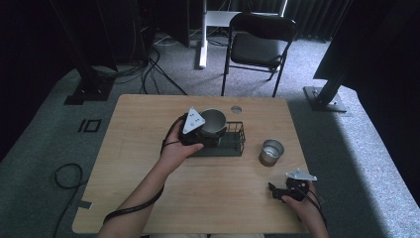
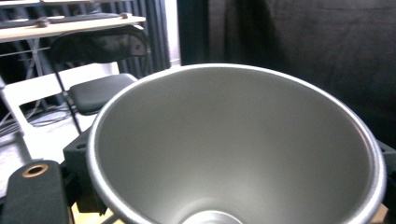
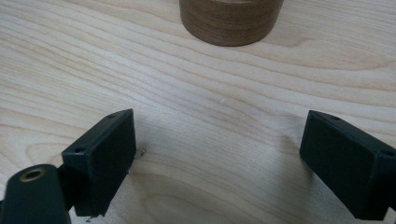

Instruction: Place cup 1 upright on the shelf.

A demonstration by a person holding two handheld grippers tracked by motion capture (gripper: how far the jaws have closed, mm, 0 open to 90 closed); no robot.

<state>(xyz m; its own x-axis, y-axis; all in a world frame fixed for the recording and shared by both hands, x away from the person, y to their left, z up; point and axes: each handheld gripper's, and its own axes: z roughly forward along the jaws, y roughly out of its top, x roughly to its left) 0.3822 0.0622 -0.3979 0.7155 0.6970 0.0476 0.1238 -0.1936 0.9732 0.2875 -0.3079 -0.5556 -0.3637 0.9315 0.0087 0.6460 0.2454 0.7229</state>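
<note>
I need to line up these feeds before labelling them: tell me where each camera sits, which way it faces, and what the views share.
High view: above the person's side, facing forward and down on the table; both forearms show, left hand-held gripper holding a metal cup at the wire rack.
Left gripper view: rides the left hand-held gripper, looking into the metal cup.
Right gripper view: rides the right hand-held gripper, jaws apart, facing bare tabletop.
Shared: the high and left gripper views show the metal cup.

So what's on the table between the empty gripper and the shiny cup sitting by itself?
Nothing: in the right gripper view, bare wooden table runs from the open right gripper to the cup.
</note>
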